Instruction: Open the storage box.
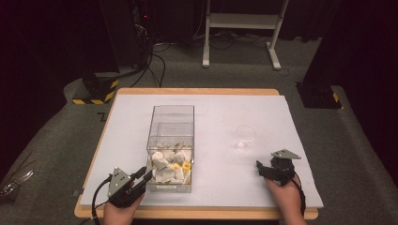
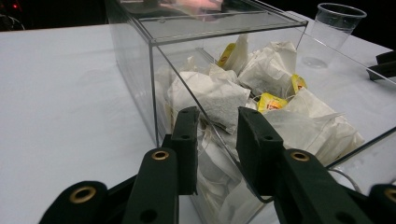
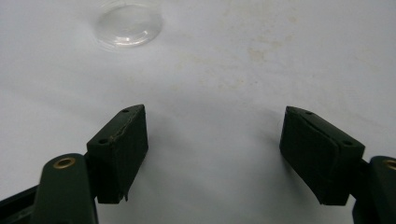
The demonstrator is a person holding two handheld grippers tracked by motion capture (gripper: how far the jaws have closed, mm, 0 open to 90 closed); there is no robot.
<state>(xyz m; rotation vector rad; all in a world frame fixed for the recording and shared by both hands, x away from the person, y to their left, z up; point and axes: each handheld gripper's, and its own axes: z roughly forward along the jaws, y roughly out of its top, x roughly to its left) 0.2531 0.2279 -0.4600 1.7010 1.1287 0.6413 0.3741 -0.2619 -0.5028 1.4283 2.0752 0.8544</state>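
Note:
A clear plastic box [image 1: 172, 115] stands mid-table, its near half open and holding several white tea bags [image 1: 168, 162] with yellow tags. My left gripper [image 1: 146, 174] is at the box's near left corner. In the left gripper view its jaws [image 2: 218, 116] stand a little apart, open, straddling the top edge of the box's near wall [image 2: 135, 60], with tea bags [image 2: 219, 93] just beyond. My right gripper [image 1: 265, 164] hovers low over the white table cover, wide open and holding nothing [image 3: 215, 116]. A clear plastic cup [image 1: 245, 136] stands upright just beyond it, its base [image 3: 128, 25] showing.
The white cover [image 1: 211, 101] spreads over most of the wooden table. The cup [image 2: 334, 28] sits to the right of the box. Dark floor, cables and a white stand's legs [image 1: 239, 23] lie beyond the far edge.

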